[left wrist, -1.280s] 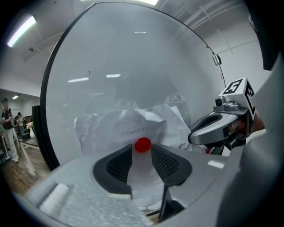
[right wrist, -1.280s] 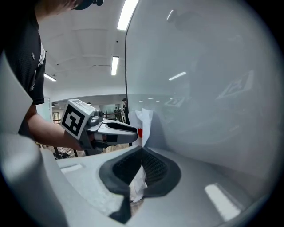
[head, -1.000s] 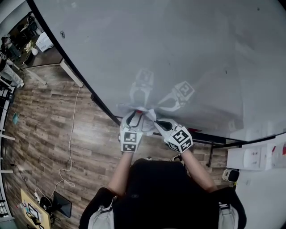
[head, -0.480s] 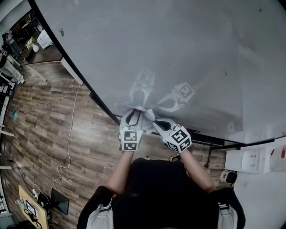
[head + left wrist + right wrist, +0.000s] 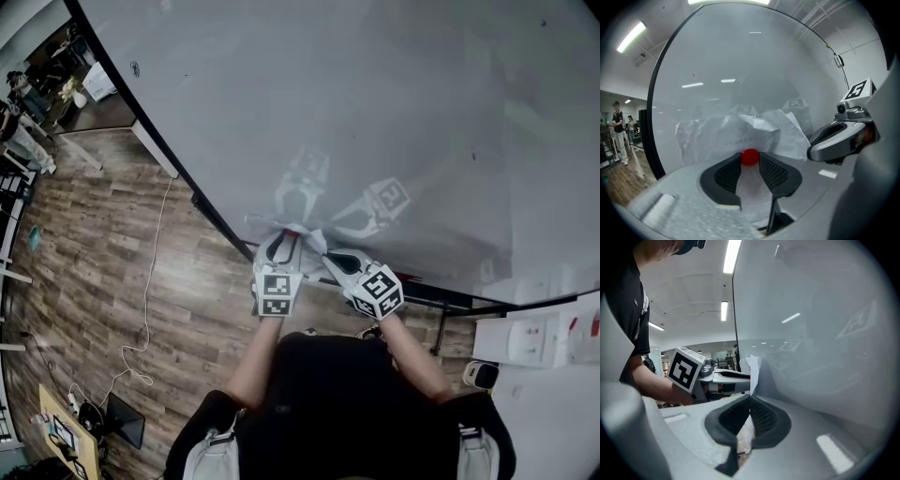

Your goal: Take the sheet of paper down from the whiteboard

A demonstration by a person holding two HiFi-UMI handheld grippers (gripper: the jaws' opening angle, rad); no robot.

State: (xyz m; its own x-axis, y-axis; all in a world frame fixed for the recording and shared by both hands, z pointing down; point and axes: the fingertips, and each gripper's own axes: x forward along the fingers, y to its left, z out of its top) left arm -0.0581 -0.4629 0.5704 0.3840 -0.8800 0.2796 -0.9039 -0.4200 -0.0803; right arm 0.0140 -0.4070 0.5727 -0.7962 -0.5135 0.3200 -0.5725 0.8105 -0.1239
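A crumpled white sheet of paper (image 5: 736, 133) hangs on the whiteboard (image 5: 375, 112) under a round red magnet (image 5: 750, 157). My left gripper (image 5: 750, 162) has its two dark pads against the sides of that magnet, with the sheet running down between the jaws. In the head view this gripper (image 5: 284, 246) points at the board's lower edge. My right gripper (image 5: 750, 401) is shut on the sheet's side edge (image 5: 753, 371), and the paper passes through its pads. From above the right gripper (image 5: 325, 257) sits just right of the left one.
The whiteboard's black frame (image 5: 202, 202) runs diagonally over a wooden floor (image 5: 112, 281) with a white cable (image 5: 150, 309). A white cabinet (image 5: 534, 333) stands at the right. Desks and people (image 5: 618, 136) are far off at the left.
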